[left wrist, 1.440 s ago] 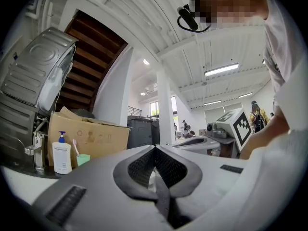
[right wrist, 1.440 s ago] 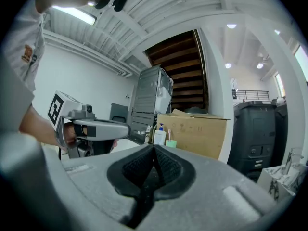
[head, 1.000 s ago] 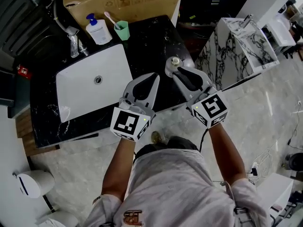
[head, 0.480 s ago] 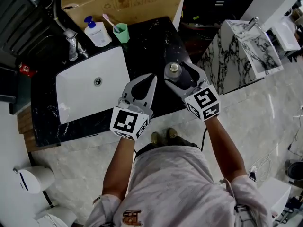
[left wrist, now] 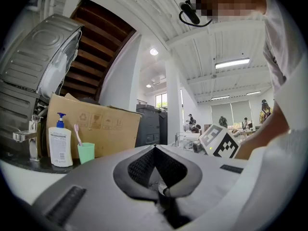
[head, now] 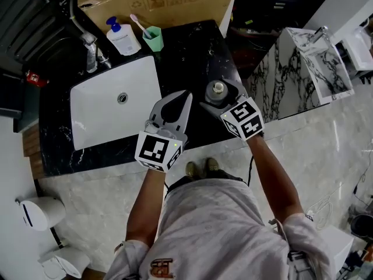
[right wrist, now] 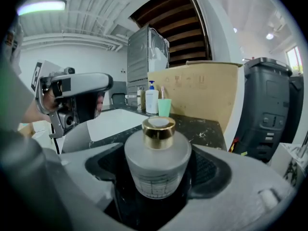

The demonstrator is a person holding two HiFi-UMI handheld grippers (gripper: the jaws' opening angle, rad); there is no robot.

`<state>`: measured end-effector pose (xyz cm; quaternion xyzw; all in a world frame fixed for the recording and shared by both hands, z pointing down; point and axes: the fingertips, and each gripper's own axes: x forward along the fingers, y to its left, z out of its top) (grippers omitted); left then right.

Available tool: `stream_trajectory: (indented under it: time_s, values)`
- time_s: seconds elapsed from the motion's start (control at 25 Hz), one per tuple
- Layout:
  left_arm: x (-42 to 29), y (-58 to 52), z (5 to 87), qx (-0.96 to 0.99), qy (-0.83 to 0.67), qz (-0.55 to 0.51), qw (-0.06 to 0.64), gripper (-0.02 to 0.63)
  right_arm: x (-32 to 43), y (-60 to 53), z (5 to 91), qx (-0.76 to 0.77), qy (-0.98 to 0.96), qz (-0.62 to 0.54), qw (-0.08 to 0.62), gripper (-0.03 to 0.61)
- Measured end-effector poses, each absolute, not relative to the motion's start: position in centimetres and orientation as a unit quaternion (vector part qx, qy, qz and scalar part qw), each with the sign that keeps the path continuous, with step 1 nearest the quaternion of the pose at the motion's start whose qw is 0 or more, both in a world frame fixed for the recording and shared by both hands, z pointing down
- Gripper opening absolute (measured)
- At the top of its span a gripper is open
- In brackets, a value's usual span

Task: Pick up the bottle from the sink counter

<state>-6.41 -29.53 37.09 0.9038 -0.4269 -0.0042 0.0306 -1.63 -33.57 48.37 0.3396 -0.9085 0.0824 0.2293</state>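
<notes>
A squat frosted-glass bottle (head: 218,91) with a gold cap stands on the black marble counter (head: 186,45), to the right of the sink. My right gripper (head: 221,87) reaches around it. Its jaws are opening, and the bottle (right wrist: 158,160) stands upright between them with a dark gap at its left side. In the right gripper view, that gripper (right wrist: 159,150) has a grey jaw on either side of the glass. My left gripper (head: 186,95) hovers over the counter's front edge beside the sink, shut with nothing in it; its jaws (left wrist: 155,148) meet in a point.
A white rectangular sink (head: 111,107) fills the counter's left part, with a chrome faucet (head: 90,51) behind it. A pump soap bottle (head: 121,37) and a green cup with a toothbrush (head: 153,38) stand at the back, before a cardboard box (head: 157,2). A marble pedestal (head: 280,74) stands to the right.
The right gripper has moved forward from just behind the bottle, and its jaws have spread to either side of it. The left gripper has stayed in place, shut.
</notes>
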Motion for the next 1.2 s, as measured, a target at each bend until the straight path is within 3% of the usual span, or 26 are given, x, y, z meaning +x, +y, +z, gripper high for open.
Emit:
stream_trajectory:
  time_s: [0.4,0.52,1.2]
  values:
    - [-6.8,-29.7,37.5,0.898,-0.438,0.0,0.033,0.0,-1.9,-34.2,49.6,0.331,-0.902,0.1,0.257,0.379]
    - [-7.0,-29.6,37.6,0.897,-0.441,0.001,0.035,0.0,-1.8,-34.4,49.5,0.333,-0.902,0.098,0.258,0.339]
    - [-6.7,-28.6,37.5,0.897,-0.44,0.005,0.035,0.0,-1.5,-34.2,47.2,0.344,-0.904,0.084,0.237,0.336]
